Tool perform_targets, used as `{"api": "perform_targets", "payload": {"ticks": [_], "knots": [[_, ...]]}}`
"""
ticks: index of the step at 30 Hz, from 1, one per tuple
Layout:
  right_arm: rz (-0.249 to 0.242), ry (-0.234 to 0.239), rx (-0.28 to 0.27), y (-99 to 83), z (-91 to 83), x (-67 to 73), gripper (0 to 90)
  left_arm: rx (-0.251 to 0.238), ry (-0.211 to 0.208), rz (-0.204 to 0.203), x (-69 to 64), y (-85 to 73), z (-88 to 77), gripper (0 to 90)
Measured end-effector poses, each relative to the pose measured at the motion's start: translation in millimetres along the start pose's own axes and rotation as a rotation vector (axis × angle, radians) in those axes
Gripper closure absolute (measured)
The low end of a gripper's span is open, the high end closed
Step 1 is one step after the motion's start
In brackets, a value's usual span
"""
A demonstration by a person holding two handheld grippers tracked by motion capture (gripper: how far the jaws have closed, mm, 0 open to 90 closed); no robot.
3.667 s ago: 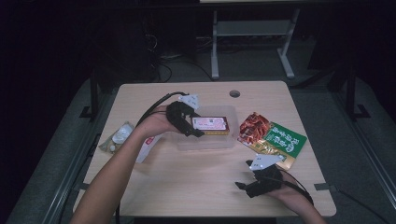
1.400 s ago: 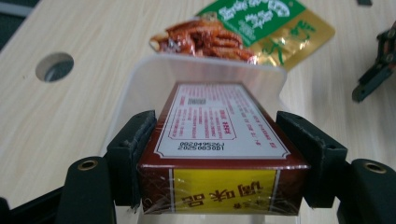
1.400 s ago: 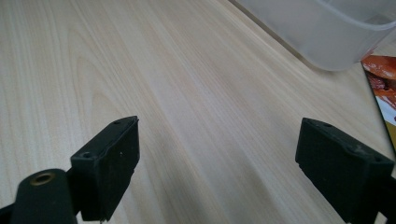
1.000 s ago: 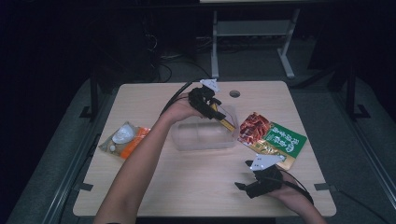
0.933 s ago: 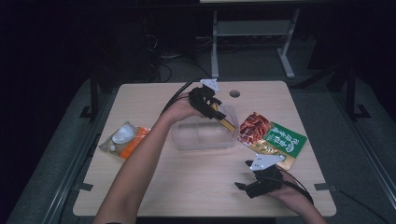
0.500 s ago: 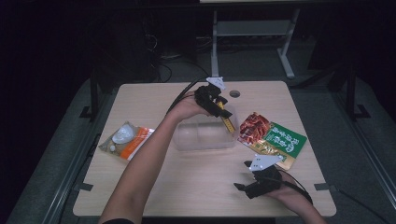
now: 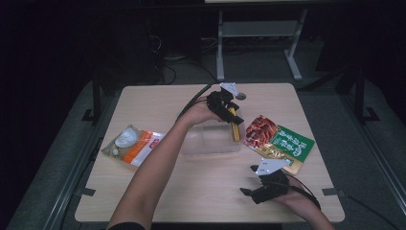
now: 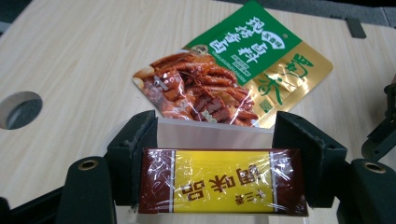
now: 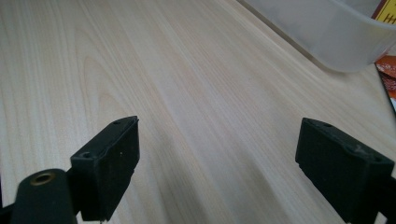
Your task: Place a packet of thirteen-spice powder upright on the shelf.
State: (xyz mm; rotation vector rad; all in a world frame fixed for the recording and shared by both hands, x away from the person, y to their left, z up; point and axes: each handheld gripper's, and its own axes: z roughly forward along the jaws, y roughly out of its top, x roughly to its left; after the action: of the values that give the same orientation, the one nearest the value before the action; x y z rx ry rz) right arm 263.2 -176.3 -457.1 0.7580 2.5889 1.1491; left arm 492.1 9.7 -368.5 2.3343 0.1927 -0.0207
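Wooden table (image 7: pixel 167 100) with a pale top, seen from above, and a person's two forearms coming in from six o'clock. Left gripper (image 7: pixel 229 112), black and held in the left hand, sits toward twelve o'clock of the table's centre, its jaws clamped on the two short ends of a flat rectangular packet in clear wrap, yellow in the middle with dark red ends (image 8: pixel 223 181). In the high view that packet (image 7: pixel 235 126) hangs tilted at the far right corner of a clear, shallow plastic tub (image 7: pixel 210 142) standing at the table's centre; whether it touches the rim cannot be told. At three o'clock of the tub, just beside it, lies a flat green and gold snack pouch printed with reddish-brown food (image 7: pixel 280 142); the left gripper view shows the same pouch (image 8: pixel 243 65) on the table beyond the held packet. At nine o'clock, well apart from the tub, lies an orange and white pouch (image 7: pixel 133 145). Right gripper (image 7: pixel 258 191) rests at five o'clock near the table's front edge, its jaws spread wide with bare wood between them (image 9: pixel 217 163).
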Motion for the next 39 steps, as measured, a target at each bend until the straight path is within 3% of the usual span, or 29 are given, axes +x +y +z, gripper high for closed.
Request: {"api": "perform_targets", "payload": {"ticks": [5, 12, 22, 31, 39], "knots": [[0.002, 0.003, 0.002, -0.1, 0.2, 0.2, 13.4, 0.028, -0.007, 0.008, -0.7, -0.3, 10.2, 31.0], [0.002, 0.004, 0.002, -0.3, 0.5, 0.2, 13.4, 0.004, -0.008, 0.003, -2.8, 3.5, 9.1, 25.6], [-0.001, 0.009, 0.009, -0.8, 1.3, 0.5, 13.4, 0.002, 0.026, 0.009, -14.9, 1.8, -19.5, 16.3], [0.001, 0.006, 0.013, -1.1, 2.0, -0.3, 13.3, -0.009, 0.046, 0.009, -22.7, -9.0, -41.1, 16.3], [-0.003, 0.004, 0.022, -2.4, 3.0, -2.2, 13.3, 0.007, 0.056, 0.013, -38.6, -24.6, -54.9, 16.2]]}}
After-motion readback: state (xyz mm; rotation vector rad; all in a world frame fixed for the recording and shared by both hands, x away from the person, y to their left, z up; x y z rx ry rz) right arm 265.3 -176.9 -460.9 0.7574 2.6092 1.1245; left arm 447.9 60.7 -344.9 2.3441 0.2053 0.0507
